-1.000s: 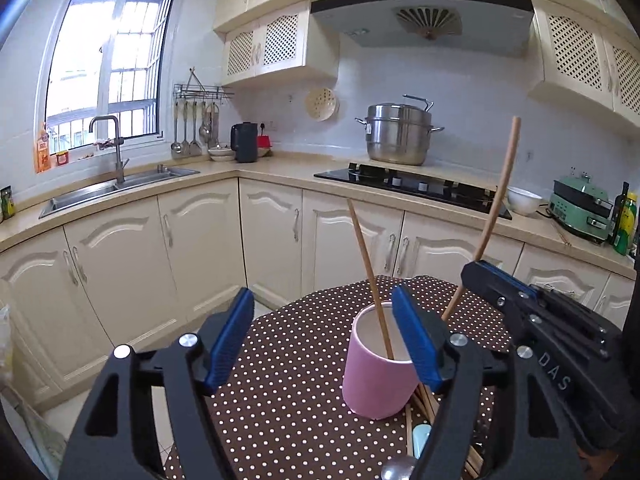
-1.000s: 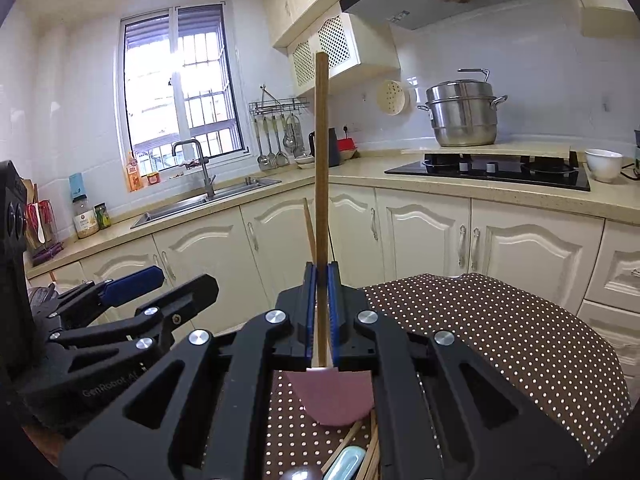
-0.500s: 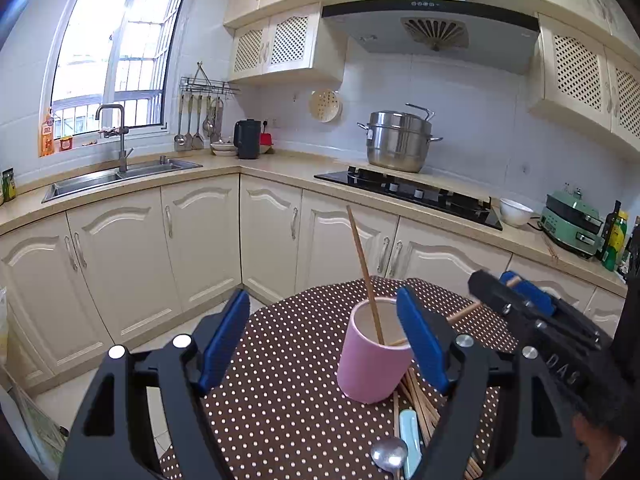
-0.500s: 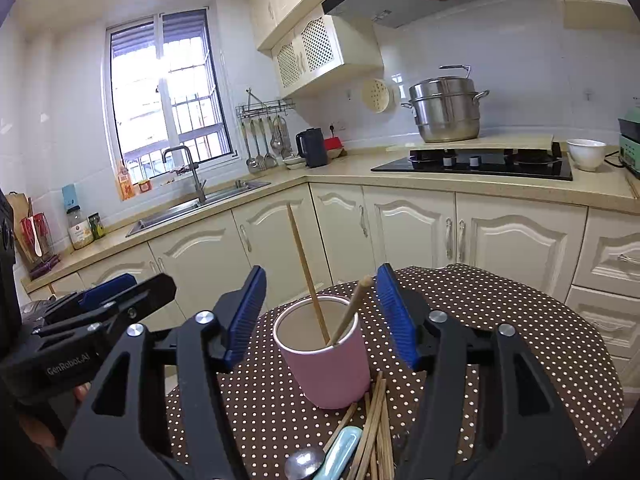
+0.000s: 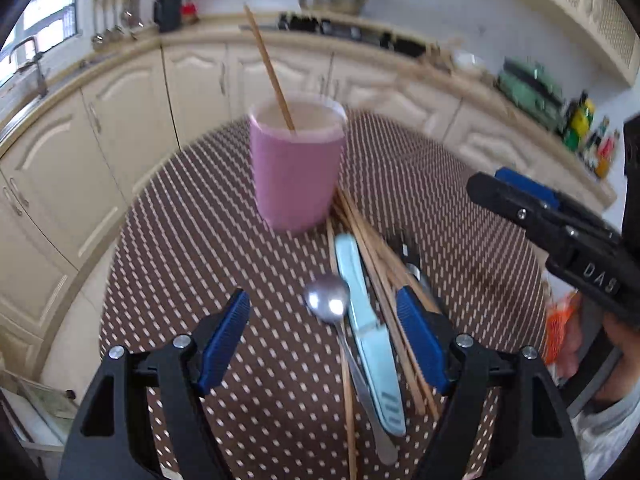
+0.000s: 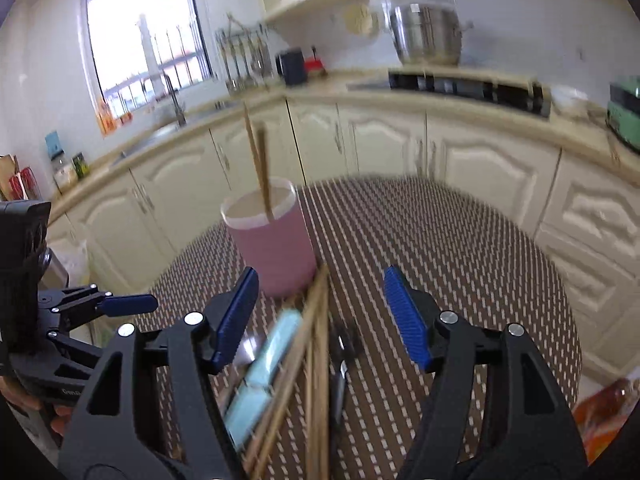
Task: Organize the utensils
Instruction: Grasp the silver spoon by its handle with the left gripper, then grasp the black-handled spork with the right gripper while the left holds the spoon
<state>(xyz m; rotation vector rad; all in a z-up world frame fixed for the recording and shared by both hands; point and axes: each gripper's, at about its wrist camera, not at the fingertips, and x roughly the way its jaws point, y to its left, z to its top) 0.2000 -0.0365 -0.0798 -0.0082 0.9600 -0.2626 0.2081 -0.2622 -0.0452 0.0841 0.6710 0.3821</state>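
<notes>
A pink cup (image 5: 295, 168) stands on the brown dotted table (image 5: 192, 240) with wooden chopsticks (image 5: 269, 65) leaning in it; in the right wrist view the cup (image 6: 272, 248) holds two chopsticks (image 6: 260, 168). In front of the cup lie several chopsticks (image 5: 380, 280), a light blue handled utensil (image 5: 366, 332) and a metal spoon (image 5: 326, 300). My left gripper (image 5: 324, 340) is open and empty above this pile. My right gripper (image 6: 320, 320) is open and empty above the loose chopsticks (image 6: 316, 340) and blue utensil (image 6: 264, 368); it also shows in the left wrist view (image 5: 520, 200).
Cream kitchen cabinets (image 6: 400, 148) and a counter with a hob (image 6: 460, 84) and steel pot (image 6: 424, 36) run behind the table. A sink (image 6: 172, 120) sits under the window. An orange packet (image 5: 560, 328) lies at the table's right edge.
My right gripper opened and let its chopstick go into the pink cup, then drew back. Both grippers tilted down over the utensil pile in front of the cup.
</notes>
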